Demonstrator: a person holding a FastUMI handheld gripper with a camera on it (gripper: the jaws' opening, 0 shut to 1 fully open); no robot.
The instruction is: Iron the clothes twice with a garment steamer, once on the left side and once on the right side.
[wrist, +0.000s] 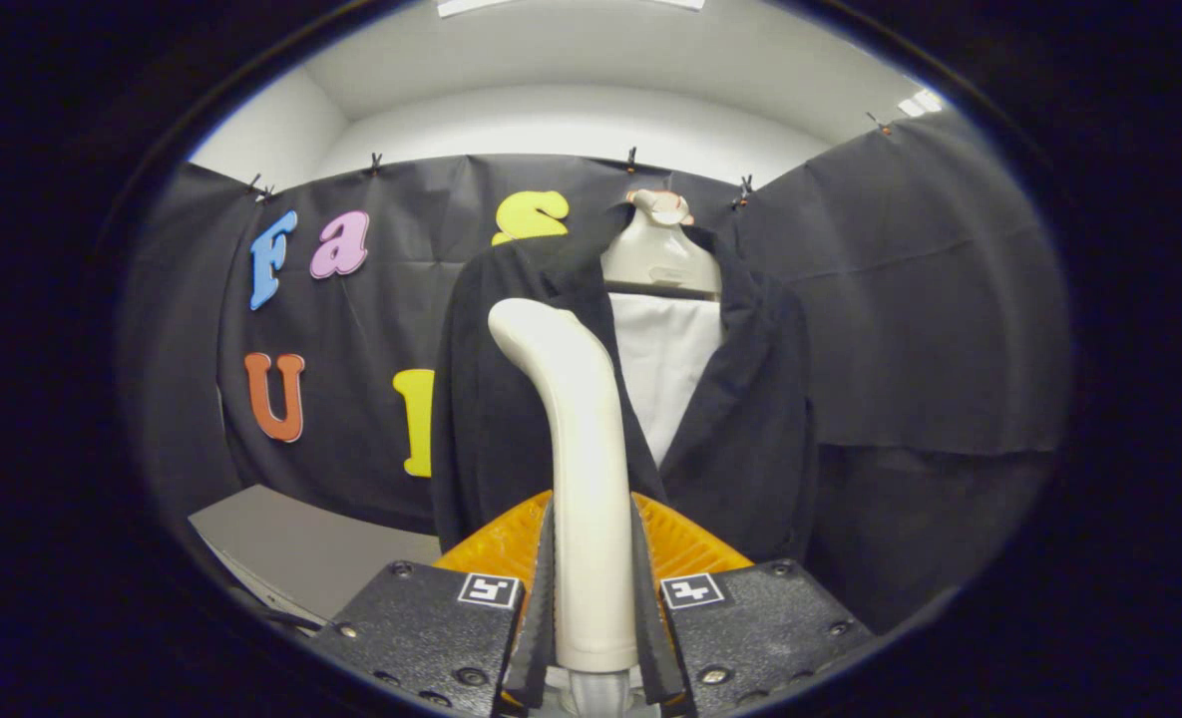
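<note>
Steamer clamped upright between both fingers of hand-held gripper; dark jacket on mannequin beyond, desk alongside.

Steamer handle: smooth cream plastic, soft satin sheen, clamped between both ribbed rubbery pads of tool. Tool body: rough, grainy matt casting, shiny metal screws. Jacket at 12 o'clock beyond handle: dark matt woven cloth, faint nap. Shirt front: plain white cloth, matt. Mannequin neck: smooth pale plastic, dull gloss. Counter at 9 o'clock: flat grey, matt.
</note>
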